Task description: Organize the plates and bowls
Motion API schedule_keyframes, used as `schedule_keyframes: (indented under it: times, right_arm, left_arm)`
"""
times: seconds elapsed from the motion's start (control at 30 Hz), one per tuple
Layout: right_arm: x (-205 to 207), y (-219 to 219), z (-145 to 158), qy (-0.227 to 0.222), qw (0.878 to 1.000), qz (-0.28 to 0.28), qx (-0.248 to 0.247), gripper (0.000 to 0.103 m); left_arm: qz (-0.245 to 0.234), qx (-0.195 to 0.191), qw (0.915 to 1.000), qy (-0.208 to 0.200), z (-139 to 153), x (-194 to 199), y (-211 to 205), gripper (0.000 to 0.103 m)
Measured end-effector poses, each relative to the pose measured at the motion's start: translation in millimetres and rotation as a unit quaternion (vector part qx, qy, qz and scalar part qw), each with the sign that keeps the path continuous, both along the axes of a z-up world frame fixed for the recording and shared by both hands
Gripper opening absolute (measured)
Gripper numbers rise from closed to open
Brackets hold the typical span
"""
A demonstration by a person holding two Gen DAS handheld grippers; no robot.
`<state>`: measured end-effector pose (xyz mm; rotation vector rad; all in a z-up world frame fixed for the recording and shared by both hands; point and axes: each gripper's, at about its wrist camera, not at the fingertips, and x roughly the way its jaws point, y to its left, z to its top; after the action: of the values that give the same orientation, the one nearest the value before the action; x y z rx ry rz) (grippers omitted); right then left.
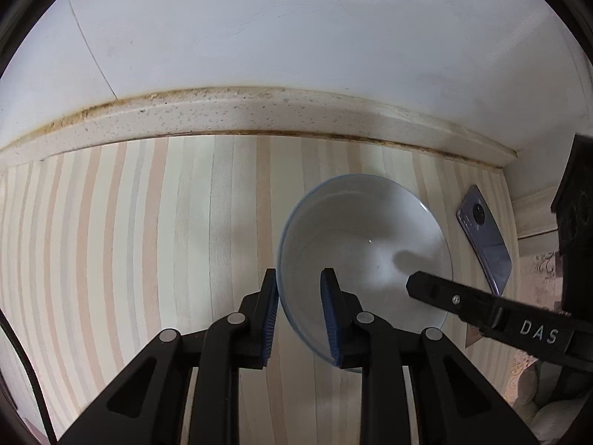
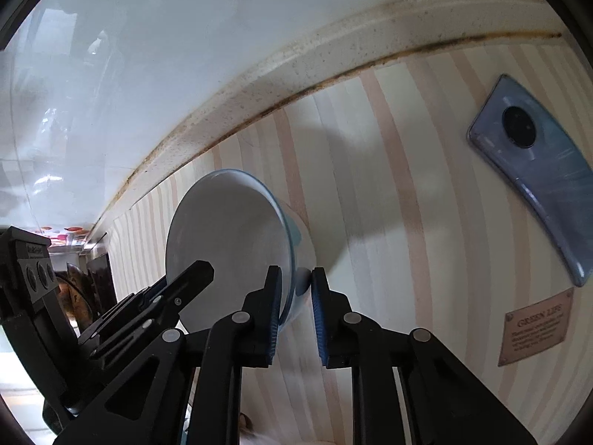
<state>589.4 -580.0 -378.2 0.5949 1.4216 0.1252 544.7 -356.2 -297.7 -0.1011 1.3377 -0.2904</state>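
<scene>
Bowl held at its rim by both grippers, above striped desk.

Left gripper point(image 1: 299, 315) fingers straddle the bowl point(image 1: 365, 244) rim's near-left edge; right gripper point(image 2: 295, 317) fingers pinch the opposite rim; bowl tilted.

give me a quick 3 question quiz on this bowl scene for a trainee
1. True or false: only the left gripper has the bowl rim between its fingers.
2. Multiple choice: what lies on the striped mat beyond the bowl? A) a spoon B) a phone C) a cup
3. Fill in: the printed label on the mat reads "GREEN ____".

Key
1. False. The right gripper also straddles the bowl's rim, on the opposite side.
2. B. The phone lies face down, camera ring up, clear of the bowl.
3. LIFE.
</scene>
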Motion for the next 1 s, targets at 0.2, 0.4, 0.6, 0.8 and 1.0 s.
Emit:
schedule_keyframes:
  times: [0.2, 0.4, 0.6, 0.8, 1.0]
  right_arm:
    - [-13, 4, 29, -0.020, 1.000, -0.002, -0.007, 0.018]
    - [-42, 11, 73, -0.045, 0.999, 0.004, -0.015, 0.018]
    - [-86, 20, 120, -0.067, 0.997, 0.005, -0.026, 0.018]
    - [-144, 27, 150, -0.076, 0.997, 0.009, -0.032, 0.018]
    - [-199, 31, 160, -0.078, 0.996, 0.005, -0.032, 0.018]
  left_arm:
    - [-0.014, 0.005, 0.9997, -0.021, 21, -14, -2, 0.020]
    - [-0.023, -0.002, 0.9984, -0.051, 60, -38, 6, 0.020]
    - [-0.034, -0.005, 0.9957, -0.086, 101, -76, 11, 0.020]
    - [-0.042, -0.019, 0.9939, -0.100, 126, -118, 19, 0.020]
    - [-0.059, -0.027, 0.9924, -0.105, 135, -159, 24, 0.020]
